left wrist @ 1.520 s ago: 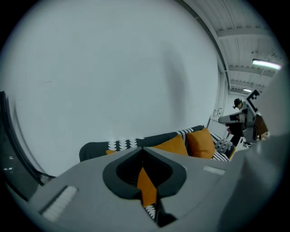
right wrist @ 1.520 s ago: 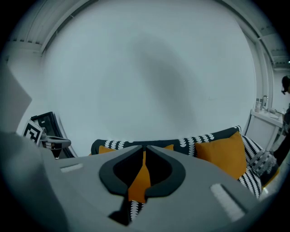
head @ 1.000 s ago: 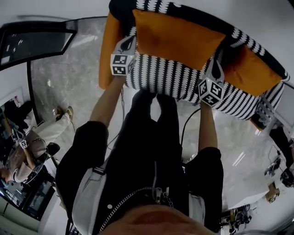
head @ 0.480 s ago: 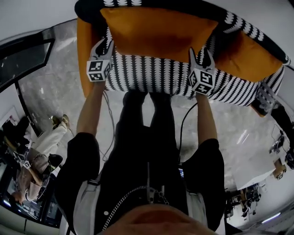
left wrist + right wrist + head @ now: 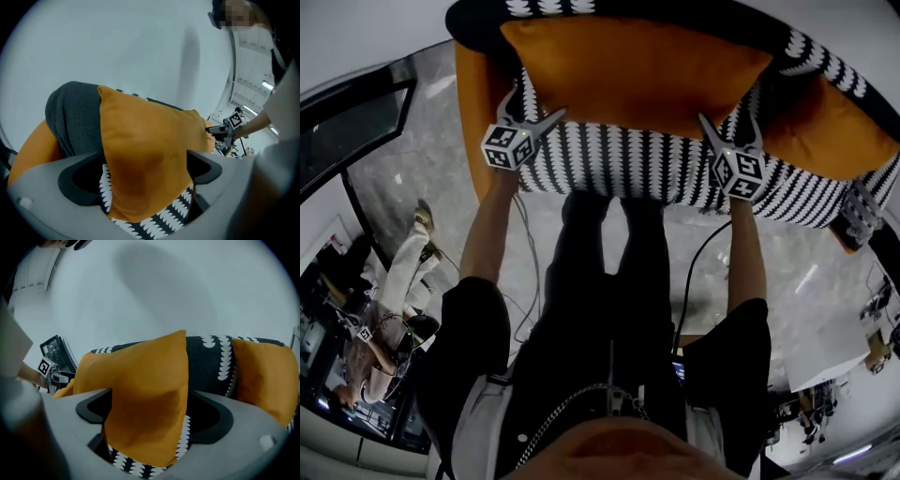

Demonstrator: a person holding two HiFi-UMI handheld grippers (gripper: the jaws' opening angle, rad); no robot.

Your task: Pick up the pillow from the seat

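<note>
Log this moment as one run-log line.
phase: pre-grasp | left claw: just opened wide, pillow end between jaws, unclamped | right claw: same, other end | pillow: resting on striped seat

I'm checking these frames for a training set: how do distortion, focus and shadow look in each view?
Head view: strong fisheye bends the striped seat and the floor into curves. Left gripper view: round dark vignette, and a brown shadow on the near corner of the pillow. Right gripper view: same vignette and shadow.
</note>
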